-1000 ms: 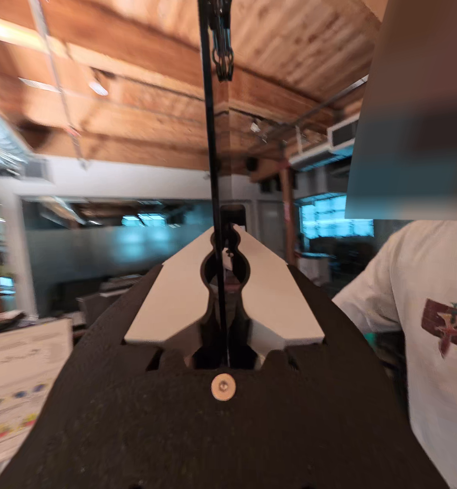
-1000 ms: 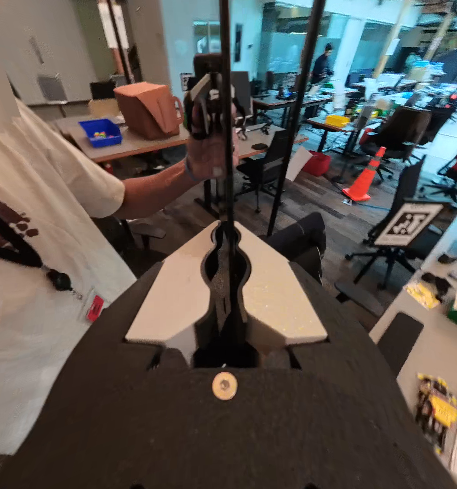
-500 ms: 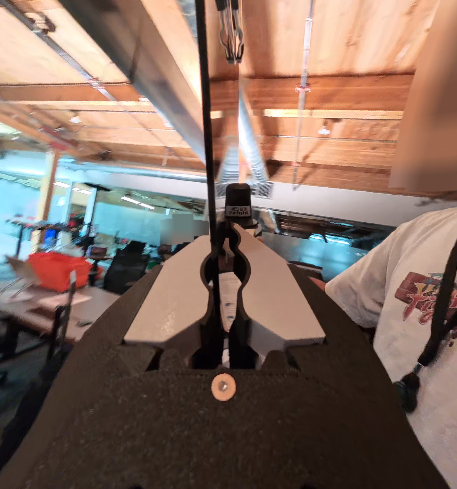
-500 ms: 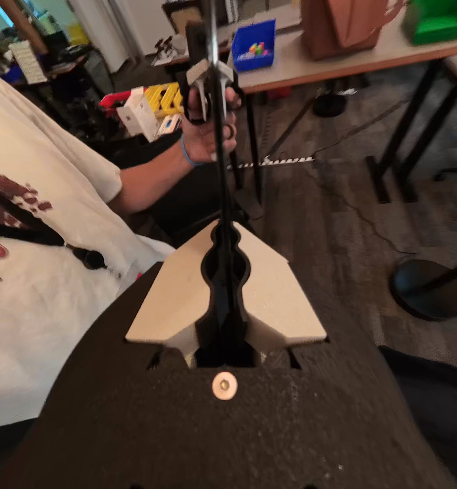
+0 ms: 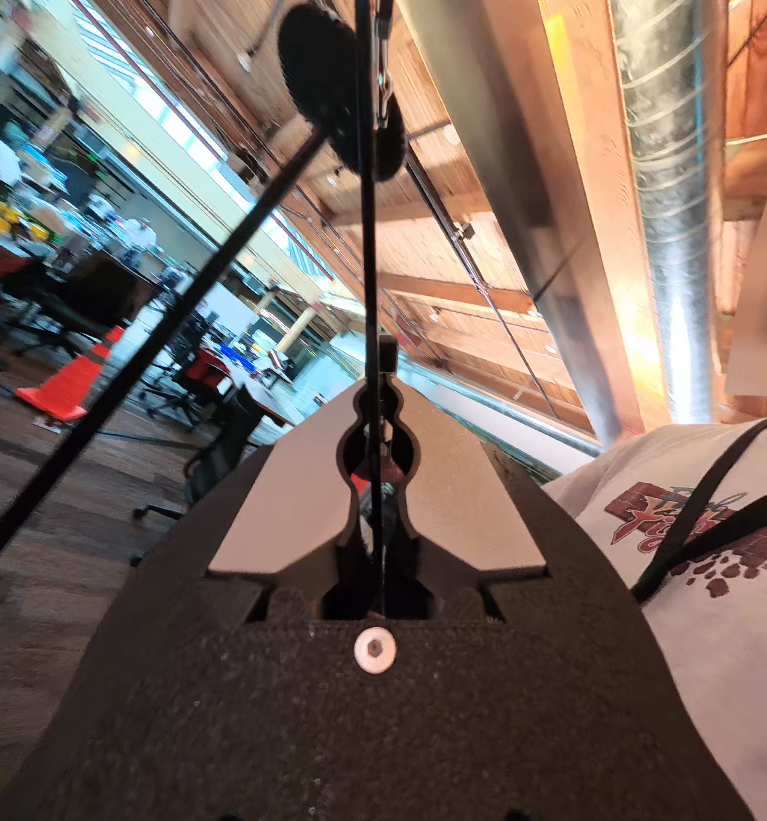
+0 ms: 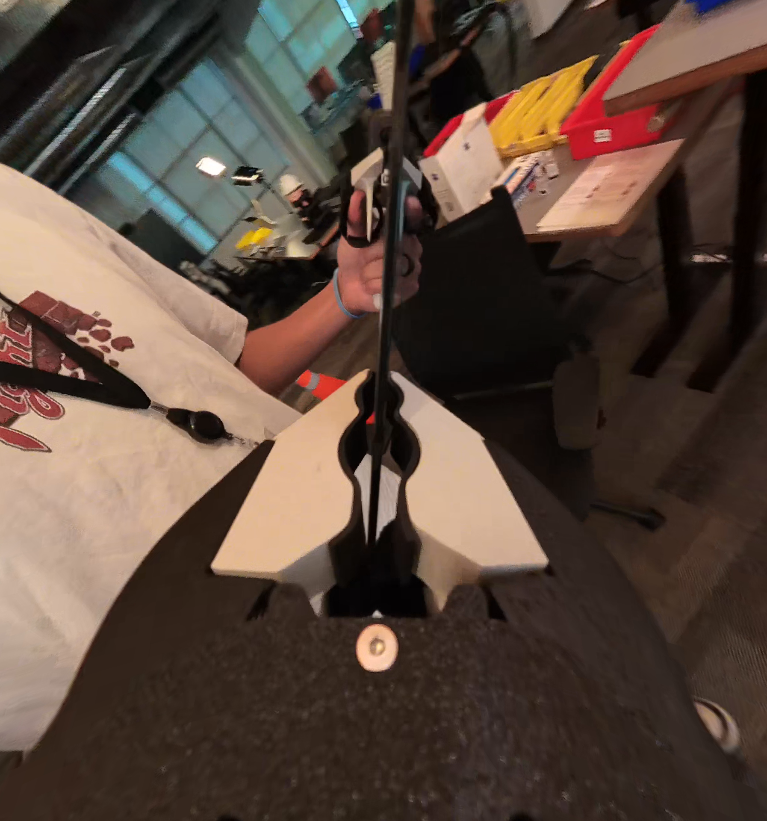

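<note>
My left gripper (image 5: 378, 382) is shut on a thin black strap (image 5: 368, 222) that runs straight up out of its jaws toward a metal clip (image 5: 384, 75) at the top. My right gripper (image 6: 379, 377) is shut on the same strap (image 6: 388, 311), which stretches taut to the left gripper (image 6: 386, 177) farther off, held in a hand (image 6: 368, 275). The strap lies in the narrow slot between each pair of white fingers (image 5: 301, 497). Both grippers are held up in the air, in front of the person's chest.
The person's white printed T-shirt with a black lanyard fills the right of the left wrist view (image 5: 683, 599) and the left of the right wrist view (image 6: 84, 466). A black stand pole (image 5: 150, 355) crosses diagonally. An orange cone (image 5: 62, 391), a black chair (image 6: 484, 311) and a table with red and yellow bins (image 6: 617, 120) stand nearby.
Both views have swung and tilted. The left now shows the stand pole and cone; the right shows the table with bins. Both grippers stay shut on the taut strap.
</note>
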The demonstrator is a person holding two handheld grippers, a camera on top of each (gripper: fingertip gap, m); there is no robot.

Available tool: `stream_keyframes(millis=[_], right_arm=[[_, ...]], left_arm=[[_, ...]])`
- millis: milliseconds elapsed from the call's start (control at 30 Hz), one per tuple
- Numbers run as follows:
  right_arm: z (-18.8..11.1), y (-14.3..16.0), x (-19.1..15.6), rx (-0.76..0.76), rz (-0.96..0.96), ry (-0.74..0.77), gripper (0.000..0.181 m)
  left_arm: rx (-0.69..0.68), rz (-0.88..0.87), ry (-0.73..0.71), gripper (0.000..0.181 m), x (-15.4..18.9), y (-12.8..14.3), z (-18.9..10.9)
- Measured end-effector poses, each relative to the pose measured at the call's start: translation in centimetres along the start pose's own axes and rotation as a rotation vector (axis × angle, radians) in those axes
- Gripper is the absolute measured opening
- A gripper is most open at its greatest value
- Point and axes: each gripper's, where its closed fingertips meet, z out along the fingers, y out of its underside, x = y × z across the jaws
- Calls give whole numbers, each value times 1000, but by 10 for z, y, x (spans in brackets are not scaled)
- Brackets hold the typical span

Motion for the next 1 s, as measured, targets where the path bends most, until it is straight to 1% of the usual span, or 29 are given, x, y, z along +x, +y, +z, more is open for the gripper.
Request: stream_keyframes(millis=[67, 167, 267, 300, 367, 400, 467, 567, 633, 733, 800, 833, 867, 900, 933, 967, 1000], right_arm=[[4, -24, 39, -9, -13, -66, 2], [4, -66, 103, -7, -30, -97, 2], [1, -104, 156, -25, -41, -124, 3], [-1, -115, 170, -30, -49, -137, 3], [-2, -135, 188, -62, -30, -226, 2], [0, -146, 196, -79, -34, -270, 2], [9, -169, 220, -99, -65, -305, 2], [39, -199, 262, -197, -93, -324, 3], [66, -218, 290, -277, -107, -366, 5], [113, -253, 335, -368, -124, -419, 8], [149, -283, 366, -367, -124, -434, 11], [167, -303, 379, -339, -111, -454, 11], [183, -322, 394, -320, -106, -464, 18], [197, -343, 414, -311, -118, -429, 29], [204, -371, 433, -279, -133, -383, 40], [204, -408, 442, -202, -150, -376, 46], [197, -449, 450, -112, -172, -366, 52]], left_arm=[[51, 13, -41, 4, -25, -20, -1], [110, 56, -109, 5, -68, -50, 6], [173, 63, -161, 5, -106, -80, 18], [198, 61, -173, 5, -115, -90, 24], [235, 66, -169, 5, -127, -107, 31], [252, 75, -177, 5, -132, -114, 32], [295, 76, -226, 5, -146, -129, 28], [380, 79, -319, 5, -173, -147, 4], [470, 58, -346, 5, -194, -165, -18], [585, 78, -378, 5, -222, -197, -52], [650, 91, -406, 6, -237, -219, -77], [676, 113, -424, 5, -243, -230, -91], [696, 142, -435, 5, -248, -241, -104], [710, 170, -444, 5, -251, -252, -118], [727, 192, -460, 6, -254, -265, -132], [743, 211, -492, 6, -256, -279, -143], [753, 229, -527, 6, -257, -292, -155]])
